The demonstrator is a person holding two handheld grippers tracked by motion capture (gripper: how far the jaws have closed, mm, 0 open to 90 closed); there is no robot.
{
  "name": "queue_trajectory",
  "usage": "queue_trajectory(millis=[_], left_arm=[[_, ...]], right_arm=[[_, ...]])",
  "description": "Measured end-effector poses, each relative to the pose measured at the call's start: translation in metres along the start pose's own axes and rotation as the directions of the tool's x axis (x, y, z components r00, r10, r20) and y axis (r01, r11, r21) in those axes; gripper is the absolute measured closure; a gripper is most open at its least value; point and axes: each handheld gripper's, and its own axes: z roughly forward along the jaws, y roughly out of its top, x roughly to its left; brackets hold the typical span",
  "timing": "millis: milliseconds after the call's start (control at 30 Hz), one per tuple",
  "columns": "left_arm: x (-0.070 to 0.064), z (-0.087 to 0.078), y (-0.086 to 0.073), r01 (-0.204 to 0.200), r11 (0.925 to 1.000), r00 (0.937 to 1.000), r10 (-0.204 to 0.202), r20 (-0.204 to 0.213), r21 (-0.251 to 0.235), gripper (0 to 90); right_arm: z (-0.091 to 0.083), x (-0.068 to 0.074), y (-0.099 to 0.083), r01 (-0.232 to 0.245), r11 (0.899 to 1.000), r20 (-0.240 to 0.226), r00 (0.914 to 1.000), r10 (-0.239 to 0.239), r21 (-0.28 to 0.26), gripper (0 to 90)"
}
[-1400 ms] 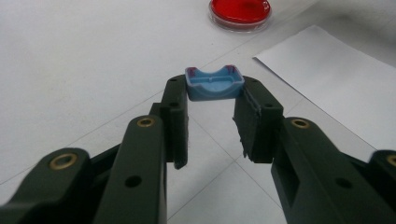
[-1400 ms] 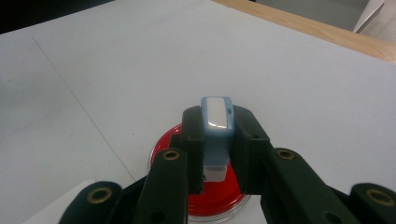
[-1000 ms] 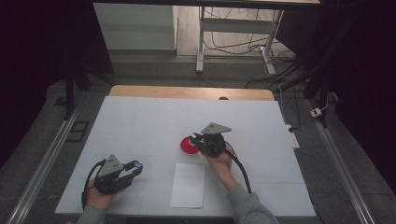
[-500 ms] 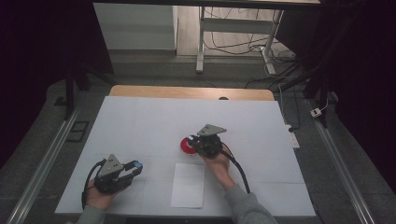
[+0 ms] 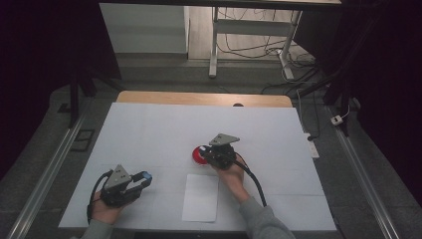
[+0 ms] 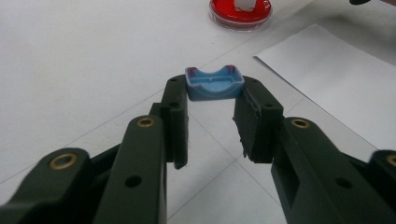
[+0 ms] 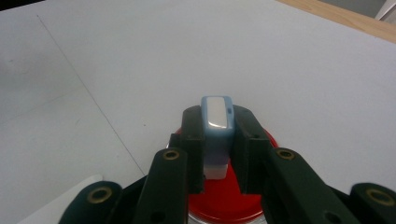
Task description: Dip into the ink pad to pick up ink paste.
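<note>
Overhead: white table, dark room; left hand-held gripper grasping blue cap, right hand-held gripper grasping stamp.

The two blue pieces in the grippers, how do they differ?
The blue cap in the left gripper is shallow, open and hollow, held near the white sheet; the blue stamp in the right gripper is taller, closed, with a white lower part, held over the red ink pad. Both are light blue, each clamped between black jaws.
</note>
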Motion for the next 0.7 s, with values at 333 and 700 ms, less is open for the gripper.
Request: queue_trajectory(millis=[333, 700], left_arm=[[-0.0002, 0.0000, 0.0001, -0.001, 1.0000, 1.0000, 0.001, 0.000, 0.000, 65.7], [0.0002, -0.0001, -0.0001, 0.001, 1.0000, 1.0000, -0.001, -0.001, 0.000, 65.6]], right_arm=[[0.0007, 0.0012, -0.0007, 0.002, 1.000, 0.006, 1.0000, -0.002, 0.001, 75.7], [-0.0003, 0.0019, -0.0004, 0.006, 1.000, 0.012, 0.9999, -0.006, -0.001, 75.6]])
